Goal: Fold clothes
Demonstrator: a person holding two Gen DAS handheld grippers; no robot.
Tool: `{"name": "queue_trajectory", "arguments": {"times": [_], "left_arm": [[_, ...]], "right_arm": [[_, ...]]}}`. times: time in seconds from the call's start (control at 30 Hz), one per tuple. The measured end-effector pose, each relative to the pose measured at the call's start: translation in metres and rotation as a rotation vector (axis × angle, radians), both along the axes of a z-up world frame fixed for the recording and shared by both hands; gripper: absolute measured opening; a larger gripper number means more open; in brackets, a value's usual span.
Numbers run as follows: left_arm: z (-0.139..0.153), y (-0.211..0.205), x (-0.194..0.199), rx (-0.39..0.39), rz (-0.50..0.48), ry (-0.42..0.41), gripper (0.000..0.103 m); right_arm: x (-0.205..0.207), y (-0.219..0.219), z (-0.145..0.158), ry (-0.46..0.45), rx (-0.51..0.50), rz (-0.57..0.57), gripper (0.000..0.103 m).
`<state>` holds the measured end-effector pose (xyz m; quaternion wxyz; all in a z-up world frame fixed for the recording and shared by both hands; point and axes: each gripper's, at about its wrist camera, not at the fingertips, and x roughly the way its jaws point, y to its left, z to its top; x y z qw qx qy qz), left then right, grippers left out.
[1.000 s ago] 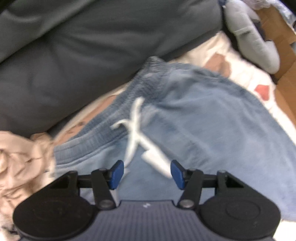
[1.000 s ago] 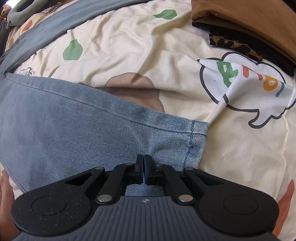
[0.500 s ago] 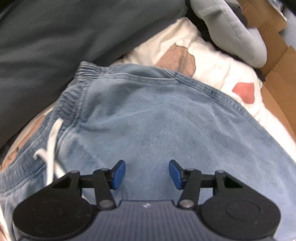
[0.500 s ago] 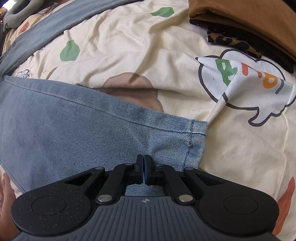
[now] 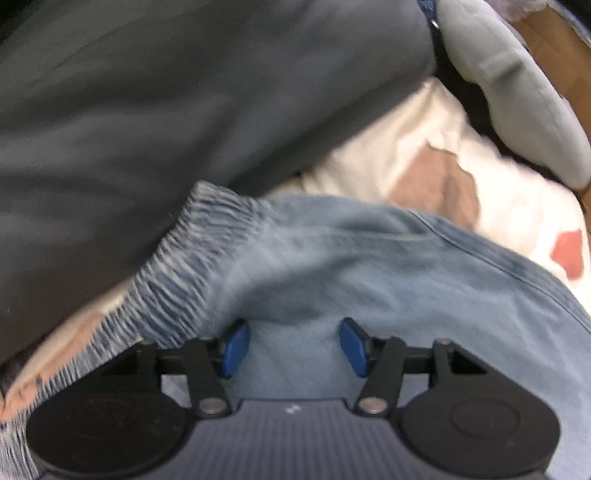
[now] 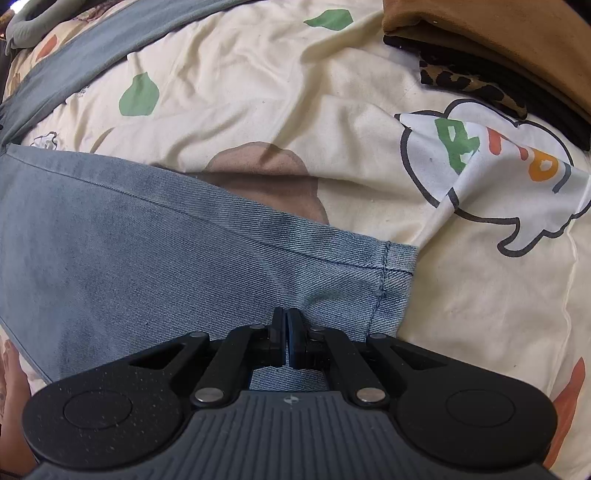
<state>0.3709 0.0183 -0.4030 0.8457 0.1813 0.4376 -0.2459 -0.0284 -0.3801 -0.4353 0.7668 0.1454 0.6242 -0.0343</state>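
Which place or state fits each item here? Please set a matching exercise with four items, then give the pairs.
Items:
1. left gripper
2. right gripper
3. elastic waistband
4. brown folded garment

Places or states:
A. shut on the denim near the leg hem
B. on top of the stack, top right of the right wrist view
C. jaws apart over the denim
D. gathered, beside the dark grey fabric

Pairs: 1-C, 2-A, 3-D, 4-B

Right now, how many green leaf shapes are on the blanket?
2: one green leaf above the jeans, one green leaf at the top edge. More may hide under clothes.
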Motion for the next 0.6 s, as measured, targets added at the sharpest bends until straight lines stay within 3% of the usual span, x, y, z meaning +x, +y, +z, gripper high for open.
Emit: {"name": "queue_trajectory", "arguments": {"times": [0.07,0.37,0.5,0.6], "left_arm": [[-0.001,0.004,0.01,-0.033,0.008,0.022,0.048],[-0.003,0.01,0.048,-0.161,0.175,0.125,0.047],[0.002,-0.001,0.058,-0.115,0.214,0.153,0.046],[0.011,-0.007,0.058,-0.077,0.229,0.161,0.039]], "right_arm": [[0.0,0.001,0.0,0.003,-0.002,0.004,0.004],[0.002,0.005,0.0,0.02,-0.008,0.021,0.004],[0.001,0.005,0.0,0.021,-0.003,0.022,0.004],[0.0,0.006,0.0,0.018,-0.001,0.02,0.004]]}}
